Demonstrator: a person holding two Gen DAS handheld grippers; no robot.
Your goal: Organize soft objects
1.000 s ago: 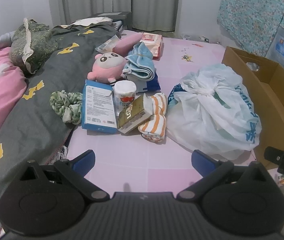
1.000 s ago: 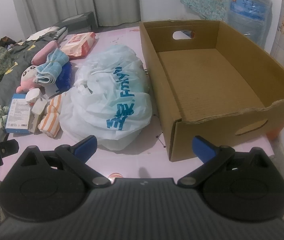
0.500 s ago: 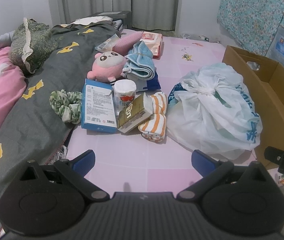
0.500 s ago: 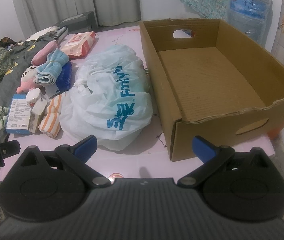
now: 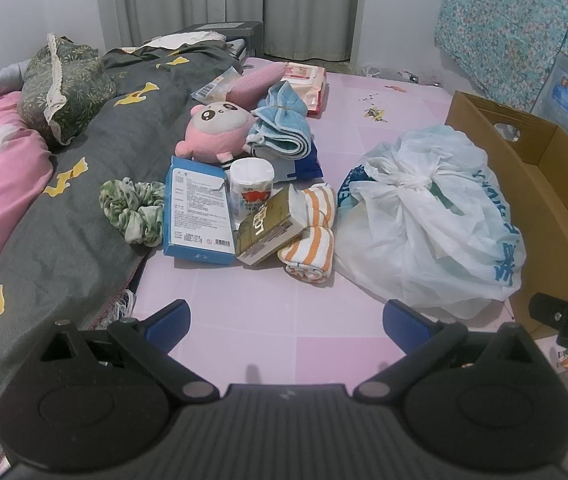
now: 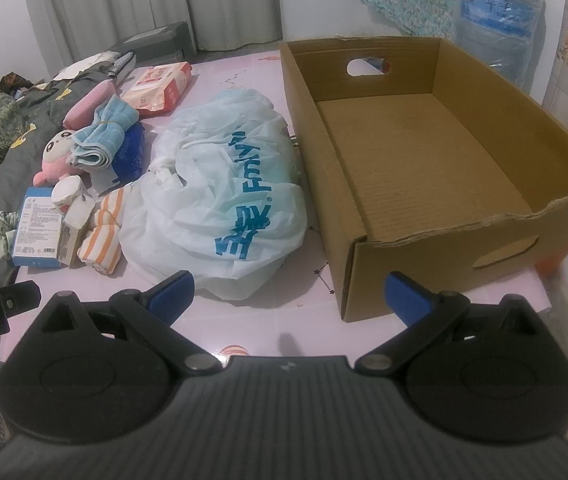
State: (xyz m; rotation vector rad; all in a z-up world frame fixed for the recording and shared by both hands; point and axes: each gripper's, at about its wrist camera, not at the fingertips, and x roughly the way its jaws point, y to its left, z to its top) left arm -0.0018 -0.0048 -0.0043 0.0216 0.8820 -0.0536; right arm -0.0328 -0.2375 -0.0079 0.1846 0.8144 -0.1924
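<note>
Here both grippers hang over the near edge of the pink mat (image 5: 284, 312), each with its blue-tipped fingers spread wide and nothing between them. The left gripper (image 5: 286, 322) faces the cluttered pile; the right gripper (image 6: 290, 294) faces the gap between the white plastic bag (image 6: 219, 196) and the cardboard box (image 6: 416, 160).

The soft things lie together on the left half of the mat. A pink plush toy (image 5: 215, 130) sits at the far side of the pile, against the edge of the grey blanket (image 5: 83, 200). Just to its right is a folded blue towel (image 5: 281, 132), and beyond that a pink rolled cloth (image 5: 257, 80). A green scrunchie (image 5: 133, 210) rests on the blanket's edge, touching the left side of a blue-and-white flat box (image 5: 199, 210). An orange-striped cloth (image 5: 312, 234) lies nearer, between a gold-brown small box (image 5: 267, 226) that leans on it and the knotted plastic bag. A white round tub (image 5: 251, 184) stands behind the two boxes.

The cardboard box sits to the right of the bag — its left wall touches the plastic — and its floor is bare. A red-and-white wipes pack (image 6: 155, 88) lies at the far end of the mat.
</note>
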